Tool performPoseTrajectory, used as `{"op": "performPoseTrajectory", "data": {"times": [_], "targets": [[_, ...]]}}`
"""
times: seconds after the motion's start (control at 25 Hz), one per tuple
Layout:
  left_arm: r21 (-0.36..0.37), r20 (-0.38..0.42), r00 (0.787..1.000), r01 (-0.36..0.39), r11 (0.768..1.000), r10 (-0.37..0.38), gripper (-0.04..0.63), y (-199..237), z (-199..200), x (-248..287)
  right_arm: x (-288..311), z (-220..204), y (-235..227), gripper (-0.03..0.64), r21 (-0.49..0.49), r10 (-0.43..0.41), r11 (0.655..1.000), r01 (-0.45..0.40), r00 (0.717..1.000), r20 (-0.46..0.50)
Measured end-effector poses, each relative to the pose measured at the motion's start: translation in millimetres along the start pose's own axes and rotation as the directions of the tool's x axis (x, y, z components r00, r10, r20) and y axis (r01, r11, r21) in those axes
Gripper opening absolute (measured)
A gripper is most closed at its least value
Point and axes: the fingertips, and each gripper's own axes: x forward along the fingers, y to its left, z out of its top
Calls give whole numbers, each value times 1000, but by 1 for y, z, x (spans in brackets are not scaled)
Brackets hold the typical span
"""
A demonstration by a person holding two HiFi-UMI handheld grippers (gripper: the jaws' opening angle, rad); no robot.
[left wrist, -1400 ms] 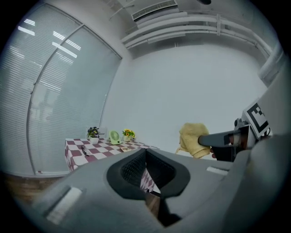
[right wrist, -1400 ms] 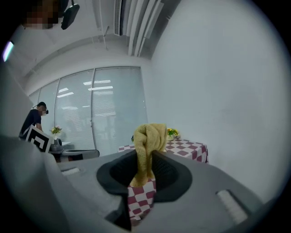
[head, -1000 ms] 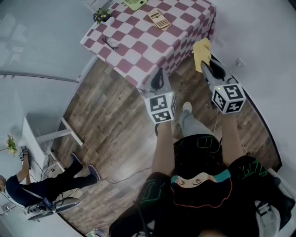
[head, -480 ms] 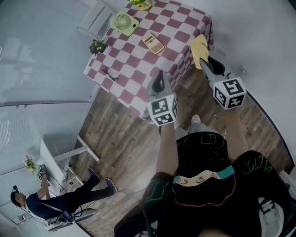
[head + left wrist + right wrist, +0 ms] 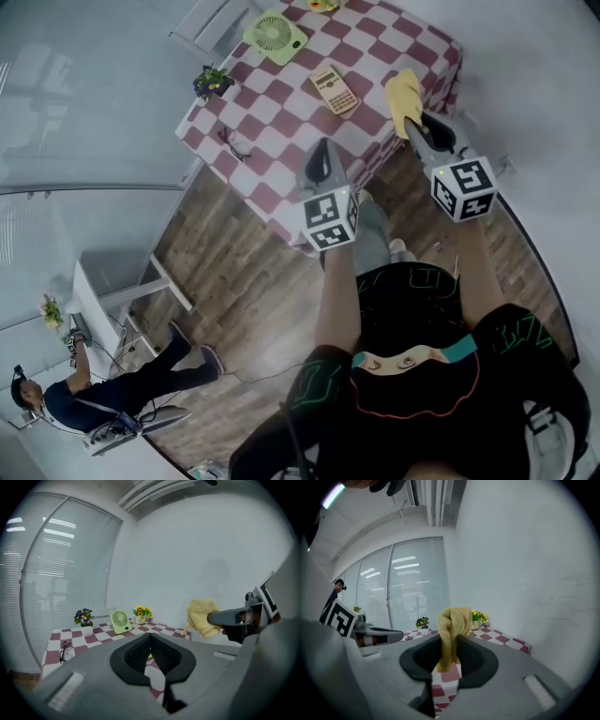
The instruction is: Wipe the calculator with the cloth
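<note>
Calculator (image 5: 335, 90), tan, lies flat on the red-&-white checked table (image 5: 281, 122), toward the far right of the top; nothing touches it. Just right of it in the head view is the cloth (image 5: 405, 101), yellow & bunched, held in the air & showing against the table's right edge. My right gripper (image 5: 419, 127) has its jaws clamped on the cloth's lower part; in the right gripper view the rest stands up in a knotted wad above the tips. My left gripper (image 5: 319, 157) sits by the table's near edge, well apart from the calculator, jaws pressed together w/ nothing btwn them. Also on the table: a green fan (image 5: 275, 35) at the far side, a small pot of purple flowers (image 5: 212, 81) at the left edge, & eyeglasses (image 5: 234, 145) nearer me. Wood floor (image 5: 234, 253) below; a seated person (image 5: 103, 389) at lower left.
</note>
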Motion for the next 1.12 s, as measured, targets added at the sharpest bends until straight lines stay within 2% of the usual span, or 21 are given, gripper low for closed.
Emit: {"op": "performPoseTrajectory", "data": {"times": [0.16, 0.32, 0.6, 0.76, 0.88, 1.12], "targets": [[-48, -20, 1000, 0, 999, -1, 9, 7, -7, 44, 37, 2, 1, 98, -58, 44, 997, -46, 998, -40], [-60, -77, 997, 16, 998, -20, 10, 10, -24, 80, 76, -7, -8, 100, -53, 65, 996, -70, 994, -82], [-94, -159, 986, -68, 993, 53, 10, 61, -49, 113, 148, -20, -17, 100, -92, 121, 987, -135, 981, -152], [-107, -177, 983, -62, 992, 43, 10, 76, -52, 134, 183, -18, -21, 100, -152, 134, 975, -164, 972, -192], [-121, -182, 983, -35, 992, 12, 11, 79, -51, 147, 206, -19, -21, 100, -214, 154, 955, -206, 959, -236], [-174, -196, 980, -19, 984, -15, 10, 100, -56, 164, 255, -24, -10, 101, -308, 223, 894, -324, 921, -319]]}}
